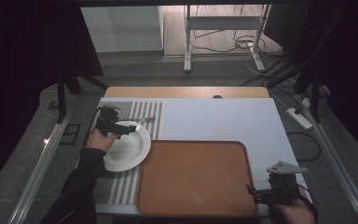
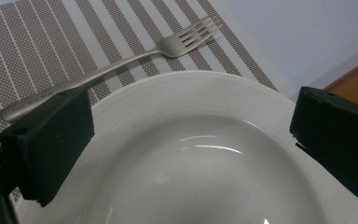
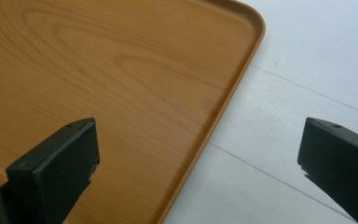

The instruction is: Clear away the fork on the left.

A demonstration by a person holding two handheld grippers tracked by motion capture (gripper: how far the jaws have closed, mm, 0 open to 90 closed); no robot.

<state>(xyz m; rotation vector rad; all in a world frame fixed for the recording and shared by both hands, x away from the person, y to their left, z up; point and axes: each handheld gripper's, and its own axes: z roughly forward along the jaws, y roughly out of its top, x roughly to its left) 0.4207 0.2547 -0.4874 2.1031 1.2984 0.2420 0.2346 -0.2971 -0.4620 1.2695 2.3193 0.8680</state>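
Left gripper (image 1: 121, 131) wide open over the plate (image 1: 129, 150), gripping nothing; fork (image 2: 121, 65) at plate's 12 o'clock. Right gripper (image 1: 256, 192) wide open, empty, at tray (image 1: 196, 177) corner, 4 o'clock.

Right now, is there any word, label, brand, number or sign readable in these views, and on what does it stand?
None can be read.
The fork has faint marks near the end of its handle, too small and blurred to read.
The white plate, the wooden tray and the striped placemat carry no text.
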